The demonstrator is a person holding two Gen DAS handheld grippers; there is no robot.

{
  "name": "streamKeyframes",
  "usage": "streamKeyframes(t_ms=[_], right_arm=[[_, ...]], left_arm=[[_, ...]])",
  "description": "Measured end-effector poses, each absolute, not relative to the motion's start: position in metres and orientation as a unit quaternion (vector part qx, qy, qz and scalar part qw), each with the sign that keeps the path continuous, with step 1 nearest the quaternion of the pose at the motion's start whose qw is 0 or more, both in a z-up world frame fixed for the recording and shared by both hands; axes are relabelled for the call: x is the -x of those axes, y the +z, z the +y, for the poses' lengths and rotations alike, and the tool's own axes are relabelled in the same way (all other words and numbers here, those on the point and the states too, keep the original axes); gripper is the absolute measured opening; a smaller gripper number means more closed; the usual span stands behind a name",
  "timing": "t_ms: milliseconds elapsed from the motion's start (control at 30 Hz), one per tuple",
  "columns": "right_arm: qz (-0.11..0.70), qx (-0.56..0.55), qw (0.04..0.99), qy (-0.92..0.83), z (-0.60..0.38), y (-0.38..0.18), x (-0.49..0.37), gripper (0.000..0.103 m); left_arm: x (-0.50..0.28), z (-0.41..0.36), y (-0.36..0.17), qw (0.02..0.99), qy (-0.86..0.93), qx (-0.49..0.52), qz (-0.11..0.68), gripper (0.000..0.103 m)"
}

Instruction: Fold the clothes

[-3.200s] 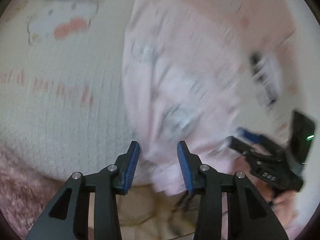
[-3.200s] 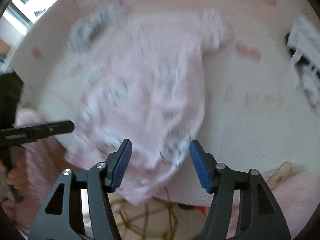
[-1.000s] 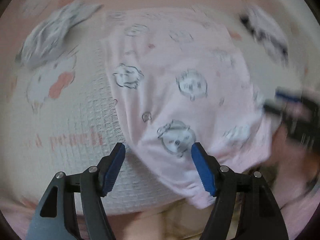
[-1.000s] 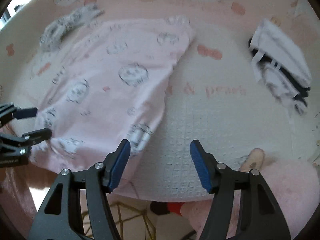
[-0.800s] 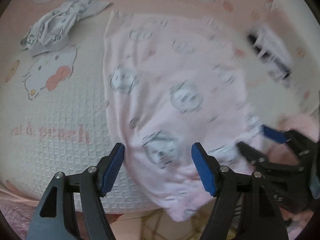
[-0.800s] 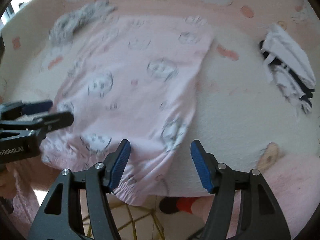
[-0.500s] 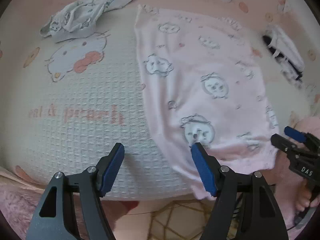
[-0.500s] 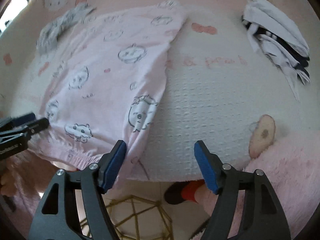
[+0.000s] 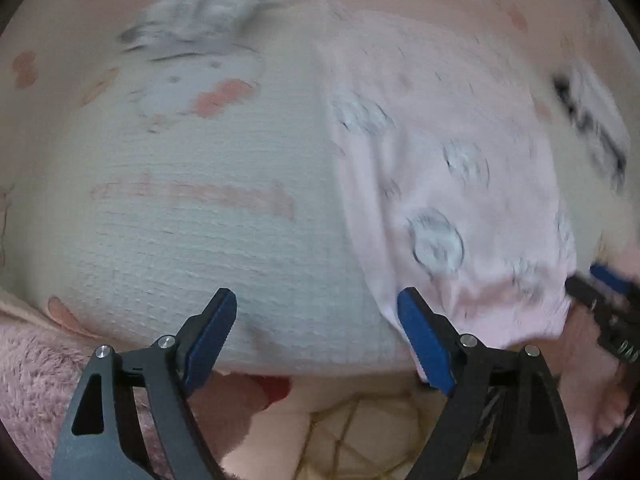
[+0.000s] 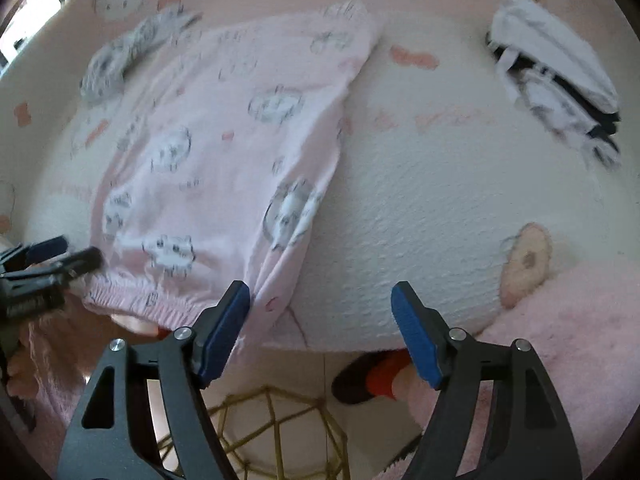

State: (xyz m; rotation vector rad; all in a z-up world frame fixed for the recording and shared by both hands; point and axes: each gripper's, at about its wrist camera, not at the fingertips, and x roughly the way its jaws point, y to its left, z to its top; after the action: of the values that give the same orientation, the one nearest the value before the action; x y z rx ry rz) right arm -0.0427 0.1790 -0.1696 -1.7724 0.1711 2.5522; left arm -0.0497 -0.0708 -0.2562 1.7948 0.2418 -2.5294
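Waffle-textured bedspread (image 10: pixel 420 200), cream with pink cartoon-cat and doughnut prints, fills both of my views; its near edge drops off to a pale floor. Nearest to me in the right wrist view, the right gripper (image 10: pixel 320 316) hangs over that edge with its blue pads spread wide, nothing between them; below it I see a gold wire frame (image 10: pixel 272 432) on the floor and a foot in a red and black sock (image 10: pixel 368 380). The left gripper (image 9: pixel 316 320) is likewise wide apart and empty, its right pad just beside the hem corner of the pink pyjama trousers (image 10: pixel 224 152). Left view is motion-blurred, so I can't tell whether pad and cloth touch. The trousers lie flat on the spread, elastic waistband at the near edge, legs running away from me, printed with grey cartoon faces. Fuzzy pink fabric (image 10: pixel 568 320) sits at the near right of the bed. Farther back, a crumpled grey-and-white garment (image 10: pixel 132 48) lies beside the trousers' far left end, and a folded white and black garment (image 10: pixel 556 76) rests well apart at far right.
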Motion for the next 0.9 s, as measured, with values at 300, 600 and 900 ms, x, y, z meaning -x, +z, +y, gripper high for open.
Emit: streamKeyframes(t_ms=[300,600,900], right_arm=[[0.035,0.501,0.07,0.862,0.168,-0.167,0.089,0.075],[-0.024,0.548,0.097,0.831,0.161,-0.196,0.113,0.083],[-0.062,0.521,0.04,0.85,0.125,-0.198,0.117,0.079]], left_arm=[[0.084,-0.05,-0.256,0.047,-0.834,-0.543,0.082,0.085],[0.087,-0.069,-0.245,0.121,-0.827,-0.546,0.055,0.086],[0.111,-0.04,-0.263,0.089,-0.838,-0.538,0.012,0.086]])
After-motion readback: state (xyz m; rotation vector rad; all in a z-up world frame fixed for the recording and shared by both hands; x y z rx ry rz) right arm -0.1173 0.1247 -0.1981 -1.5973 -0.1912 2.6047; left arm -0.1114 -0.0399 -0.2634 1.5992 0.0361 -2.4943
